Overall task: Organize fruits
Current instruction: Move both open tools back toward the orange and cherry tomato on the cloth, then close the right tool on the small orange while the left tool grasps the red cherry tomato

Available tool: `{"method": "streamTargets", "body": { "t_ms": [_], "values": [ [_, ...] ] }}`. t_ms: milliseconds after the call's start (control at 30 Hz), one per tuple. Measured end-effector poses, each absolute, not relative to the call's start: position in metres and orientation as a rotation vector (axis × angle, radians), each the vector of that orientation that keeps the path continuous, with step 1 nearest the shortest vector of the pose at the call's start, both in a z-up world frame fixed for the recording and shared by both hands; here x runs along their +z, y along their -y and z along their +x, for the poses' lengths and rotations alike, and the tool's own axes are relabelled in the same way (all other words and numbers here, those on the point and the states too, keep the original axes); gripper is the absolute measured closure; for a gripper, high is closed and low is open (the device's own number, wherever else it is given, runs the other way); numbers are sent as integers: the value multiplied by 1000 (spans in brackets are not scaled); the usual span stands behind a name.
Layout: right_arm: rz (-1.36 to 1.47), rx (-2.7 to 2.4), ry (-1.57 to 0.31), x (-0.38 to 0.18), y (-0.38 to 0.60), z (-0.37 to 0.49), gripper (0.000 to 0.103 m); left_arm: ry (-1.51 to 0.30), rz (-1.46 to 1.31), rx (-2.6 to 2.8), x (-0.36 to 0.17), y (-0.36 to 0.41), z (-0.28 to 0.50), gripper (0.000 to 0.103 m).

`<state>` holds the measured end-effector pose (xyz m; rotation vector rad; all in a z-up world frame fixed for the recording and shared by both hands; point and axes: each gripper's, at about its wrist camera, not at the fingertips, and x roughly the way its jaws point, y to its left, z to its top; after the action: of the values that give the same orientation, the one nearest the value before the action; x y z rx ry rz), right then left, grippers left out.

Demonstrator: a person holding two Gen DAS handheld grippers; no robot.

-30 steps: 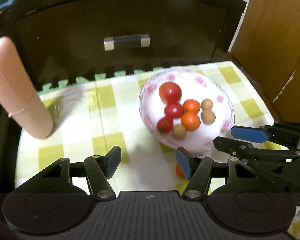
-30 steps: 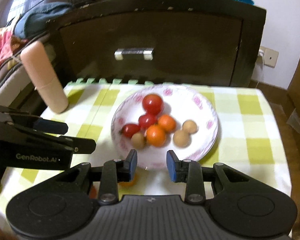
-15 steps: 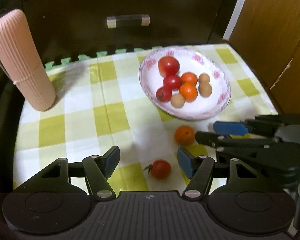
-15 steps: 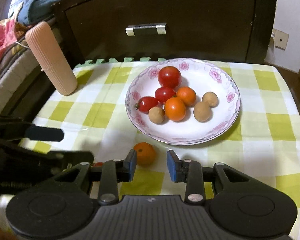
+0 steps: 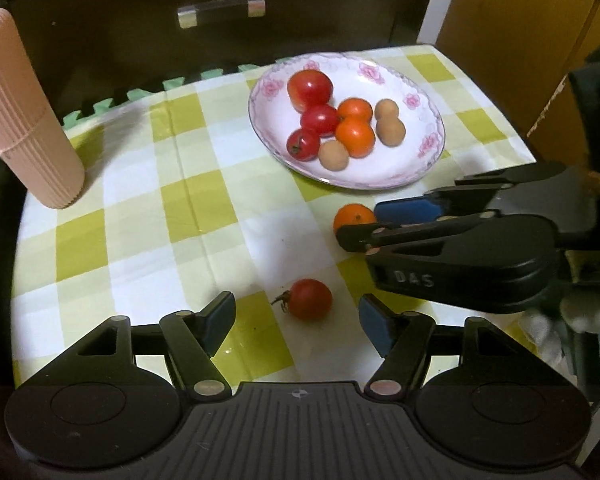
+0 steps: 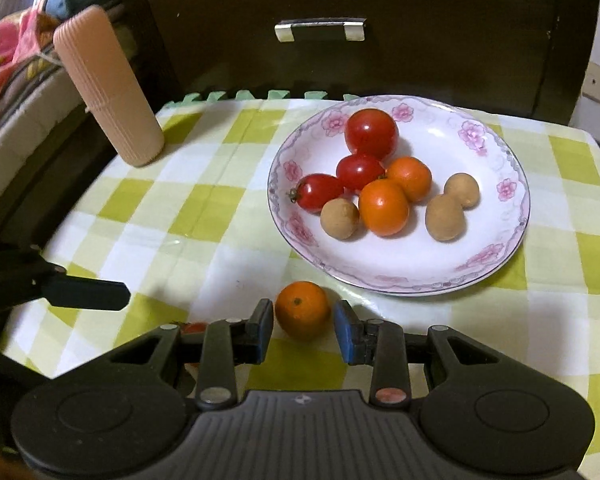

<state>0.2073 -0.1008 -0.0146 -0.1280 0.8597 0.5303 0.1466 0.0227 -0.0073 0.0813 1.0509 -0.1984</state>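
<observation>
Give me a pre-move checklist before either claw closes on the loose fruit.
1. Right claw open: ok.
2. Orange centred between the right claw's fingers: ok; contact cannot tell.
3. Left claw open: ok.
4. Tomato between the left claw's fingers: not ok, it lies just ahead of the tips.
5. Room on the plate: ok, bare space at its near and right side.
6. Claws clear of each other: ok, a gap shows between them in both views.
</observation>
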Motion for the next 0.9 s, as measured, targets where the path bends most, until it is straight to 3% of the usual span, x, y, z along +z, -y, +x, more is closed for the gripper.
{"method": "streamTargets", "body": {
  "t_ms": [400, 567, 700, 900],
  "values": [
    [-102, 465, -866, -8, 122, 198, 74, -1081, 56, -160, -23, -24, 159, 31],
    [-98, 411, -893, -10, 141, 178, 74, -1091, 48, -142, -29, -20, 167, 43],
    [-92, 390, -912, -12, 149, 161, 74, -1081, 76, -126, -32, -14, 167, 45],
    [-92, 376, -921, -15, 153, 142, 74, -1072, 69, -129, -28, -9, 165, 62]
  ]
}}
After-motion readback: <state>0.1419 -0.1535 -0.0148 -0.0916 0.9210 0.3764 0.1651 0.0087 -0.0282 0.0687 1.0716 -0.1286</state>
